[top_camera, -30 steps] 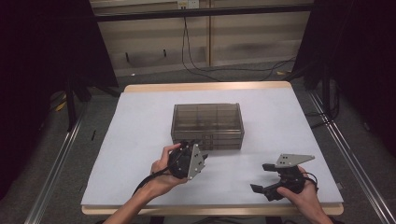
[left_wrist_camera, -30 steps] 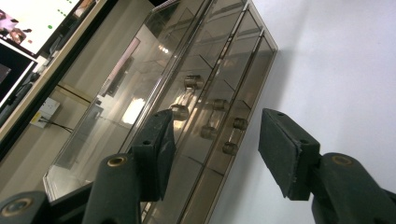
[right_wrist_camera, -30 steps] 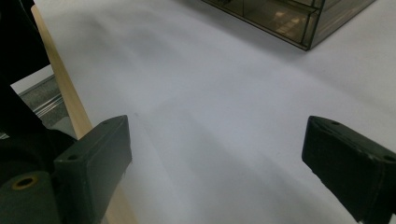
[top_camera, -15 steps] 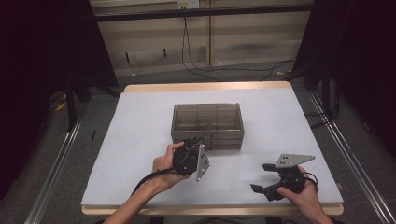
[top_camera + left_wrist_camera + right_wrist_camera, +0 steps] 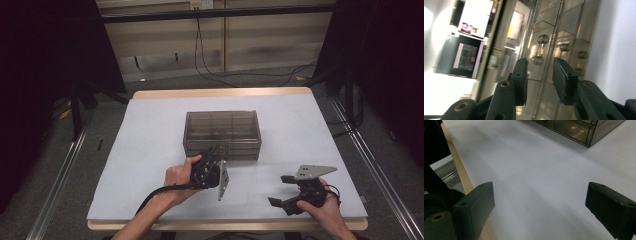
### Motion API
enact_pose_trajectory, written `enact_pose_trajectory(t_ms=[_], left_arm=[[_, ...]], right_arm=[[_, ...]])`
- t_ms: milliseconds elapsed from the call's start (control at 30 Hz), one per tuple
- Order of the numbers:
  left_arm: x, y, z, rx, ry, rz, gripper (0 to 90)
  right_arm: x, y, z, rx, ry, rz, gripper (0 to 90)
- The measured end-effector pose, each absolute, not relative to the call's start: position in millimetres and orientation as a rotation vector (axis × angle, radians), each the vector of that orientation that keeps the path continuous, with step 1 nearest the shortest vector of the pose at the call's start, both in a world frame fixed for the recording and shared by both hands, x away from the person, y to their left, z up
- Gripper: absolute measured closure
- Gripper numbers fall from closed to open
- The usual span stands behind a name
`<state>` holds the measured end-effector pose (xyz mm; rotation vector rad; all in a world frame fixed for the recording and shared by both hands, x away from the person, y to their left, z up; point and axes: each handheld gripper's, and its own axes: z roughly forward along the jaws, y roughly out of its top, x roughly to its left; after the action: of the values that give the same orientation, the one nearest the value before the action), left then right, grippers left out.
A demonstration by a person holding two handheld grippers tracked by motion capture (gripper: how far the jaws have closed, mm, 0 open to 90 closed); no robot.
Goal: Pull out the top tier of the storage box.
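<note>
Left tool nearer drawer box than before

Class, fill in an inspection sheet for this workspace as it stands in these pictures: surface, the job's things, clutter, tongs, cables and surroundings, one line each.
Surface: table under a pale cover, wooden edge showing.
Job's things: smoky clear drawer cabinet at mid-table; drawer knob just ahead of the left tongs.
Clutter: nothing seen.
Tongs: left tongs turned on their side at the cabinet front, jaws apart, touching nothing; right tongs low over the near right of the table, jaws wide.
Cables: black cable along the left forearm; floor cables beyond the table.
Surroundings: dark curtains either side, pale wall behind.
</note>
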<state>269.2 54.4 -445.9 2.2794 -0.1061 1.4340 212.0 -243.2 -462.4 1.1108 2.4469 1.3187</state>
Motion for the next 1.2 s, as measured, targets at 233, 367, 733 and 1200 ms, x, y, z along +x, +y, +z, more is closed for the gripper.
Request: enact_pose_trajectory(t_ms=[233,367,733,1200], left_arm=[[268,49,-452,2.271,-0.127,1.499,68.0],[269,47,-457,2.278,-0.172,1.539,70.0],[270,36,-465,2.264,-0.268,1.695,74.1],[269,34,-473,2.266,-0.265,1.778,80.4]], right_arm=[[212,-243,-462,1.109,2.447,1.320,8.6],[212,-243,-463,1.104,2.451,1.318,8.6],[212,-243,-463,1.104,2.451,1.320,8.6],[212,-243,-463,1.106,2.448,1.321,8.6]])
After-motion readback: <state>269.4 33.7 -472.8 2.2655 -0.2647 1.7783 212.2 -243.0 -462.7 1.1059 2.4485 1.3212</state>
